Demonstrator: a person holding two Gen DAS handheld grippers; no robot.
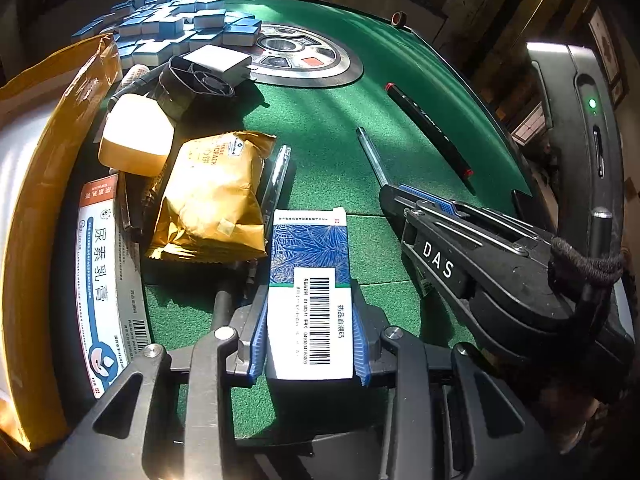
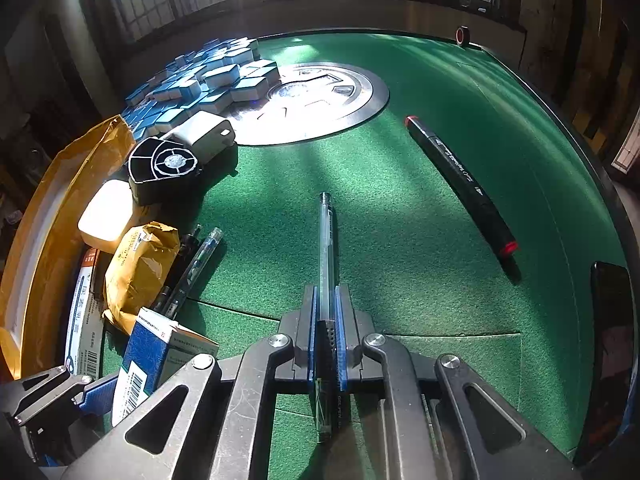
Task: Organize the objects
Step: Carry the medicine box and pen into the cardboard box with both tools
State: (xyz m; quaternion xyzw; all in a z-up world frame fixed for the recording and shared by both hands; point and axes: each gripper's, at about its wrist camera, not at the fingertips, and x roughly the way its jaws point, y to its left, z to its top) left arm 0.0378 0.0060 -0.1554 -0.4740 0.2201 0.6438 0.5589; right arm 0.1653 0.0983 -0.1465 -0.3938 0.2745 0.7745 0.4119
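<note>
Between the blue pads of the right claw [image 2: 326,344] lies a clear gel pen [image 2: 326,248], pinched near its rear end, its length running straight ahead and its far tip resting down on the green felt of the bench [image 2: 400,216]. The left claw [image 1: 310,340] is clamped on a small blue-and-white medicine box [image 1: 310,280], barcode face up, the pads pressing its two long sides; in the right wrist view the same box shows at lower left, tilted.

Just left of the box sits a crinkled golden snack packet [image 1: 212,196], with another clear pen [image 1: 276,184] lying along its right edge. Beyond the packet is a pale orange block [image 1: 136,136], and behind that a black ribbed plastic piece [image 1: 188,84] with a white charger [image 1: 218,60] touching it. A long white carton with blue print [image 1: 106,280] lies at the far left, beside an open yellow-brown envelope [image 1: 52,160] that curves along that edge.

Well apart to the right, a black marker with red ends [image 2: 460,180] lies diagonally on the felt. Farther back a round metal panel [image 2: 320,100] is set into the middle of the bench, and a heap of blue-backed mahjong tiles [image 2: 208,80] spills over its left rim. A small roll of tape [image 2: 463,35] stands at the far edge.
</note>
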